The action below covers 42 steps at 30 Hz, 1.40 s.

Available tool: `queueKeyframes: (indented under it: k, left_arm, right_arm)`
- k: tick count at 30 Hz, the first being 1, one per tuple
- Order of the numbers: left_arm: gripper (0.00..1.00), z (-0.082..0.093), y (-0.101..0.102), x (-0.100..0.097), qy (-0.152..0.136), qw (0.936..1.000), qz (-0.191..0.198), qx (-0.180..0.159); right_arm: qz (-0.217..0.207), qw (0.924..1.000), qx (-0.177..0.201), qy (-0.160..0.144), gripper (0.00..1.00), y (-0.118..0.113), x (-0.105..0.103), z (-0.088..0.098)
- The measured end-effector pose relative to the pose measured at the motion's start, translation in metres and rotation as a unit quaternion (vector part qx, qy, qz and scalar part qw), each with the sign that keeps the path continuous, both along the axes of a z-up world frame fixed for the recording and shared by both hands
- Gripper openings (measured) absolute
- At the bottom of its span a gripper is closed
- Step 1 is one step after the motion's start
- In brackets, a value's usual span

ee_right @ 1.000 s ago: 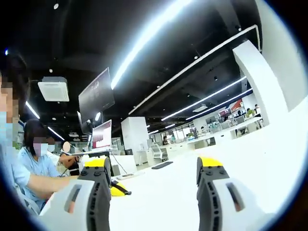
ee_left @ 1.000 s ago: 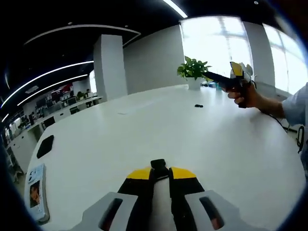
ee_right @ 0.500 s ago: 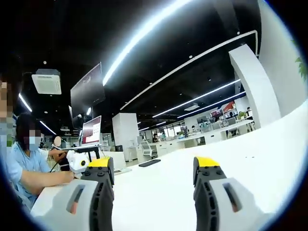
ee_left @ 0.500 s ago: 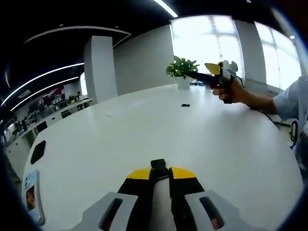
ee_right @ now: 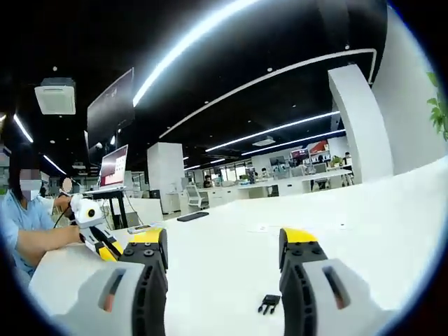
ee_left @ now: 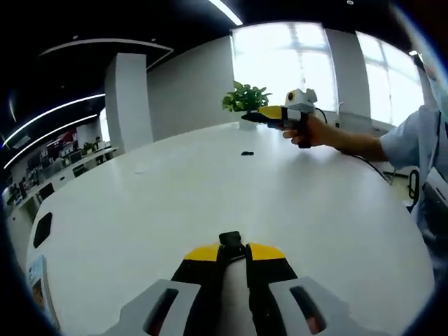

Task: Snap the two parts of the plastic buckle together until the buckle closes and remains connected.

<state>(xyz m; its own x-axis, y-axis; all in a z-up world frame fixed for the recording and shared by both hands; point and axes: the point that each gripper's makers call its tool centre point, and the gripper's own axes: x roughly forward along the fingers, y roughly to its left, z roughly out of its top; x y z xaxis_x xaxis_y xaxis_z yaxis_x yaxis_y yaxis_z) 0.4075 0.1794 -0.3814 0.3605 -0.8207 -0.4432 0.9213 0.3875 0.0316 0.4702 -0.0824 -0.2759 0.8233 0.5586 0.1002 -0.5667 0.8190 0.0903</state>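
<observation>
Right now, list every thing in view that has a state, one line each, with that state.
Left gripper: shut on a black buckle part.
Buckle part in the left gripper: pinched at the tips, above the table.
Right gripper: open, holding nothing.
Second buckle part: lying loose on the white table, not joined to the other part.
Potted plant: upright at the table's far edge.

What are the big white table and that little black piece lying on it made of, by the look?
The table looks like matte white laminate: smooth, even, soft glare. The small black piece seems moulded plastic with prongs, likely a buckle part; too small to be sure.
</observation>
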Motion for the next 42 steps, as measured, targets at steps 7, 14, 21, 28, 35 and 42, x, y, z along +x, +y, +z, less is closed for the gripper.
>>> queueKeyframes:
  k: [7, 14, 21, 28, 35, 42]
  left_arm:
    - [0.11, 0.0, -0.004, -0.006, -0.006, 0.9998, -0.016, 0.004]
    - [0.11, 0.0, -0.007, -0.013, -0.001, 0.9994, -0.035, 0.003]
    - [0.11, 0.0, -0.01, -0.019, 0.005, 0.9985, -0.055, 0.001]
    - [0.11, -0.001, -0.012, -0.025, 0.012, 0.9979, -0.064, 0.0]
    - [0.11, -0.002, -0.013, -0.028, 0.013, 0.9977, -0.067, -0.002]
    - [0.11, -0.001, -0.013, -0.027, 0.014, 0.9976, -0.067, -0.002]
  right_arm:
    - [-0.011, 0.9978, -0.015, 0.064, 0.66, -0.016, 0.012, -0.024]
    - [-0.02, 0.9898, -0.098, 0.101, 0.63, -0.028, 0.012, -0.051]
    - [0.013, 0.985, -0.102, 0.138, 0.56, -0.019, 0.002, -0.063]
    - [0.025, 0.9761, -0.132, 0.171, 0.58, -0.022, -0.002, -0.077]
    - [0.04, 0.9682, -0.156, 0.191, 0.57, -0.018, -0.011, -0.086]
    - [0.06, 0.9634, -0.159, 0.207, 0.56, -0.008, -0.018, -0.094]
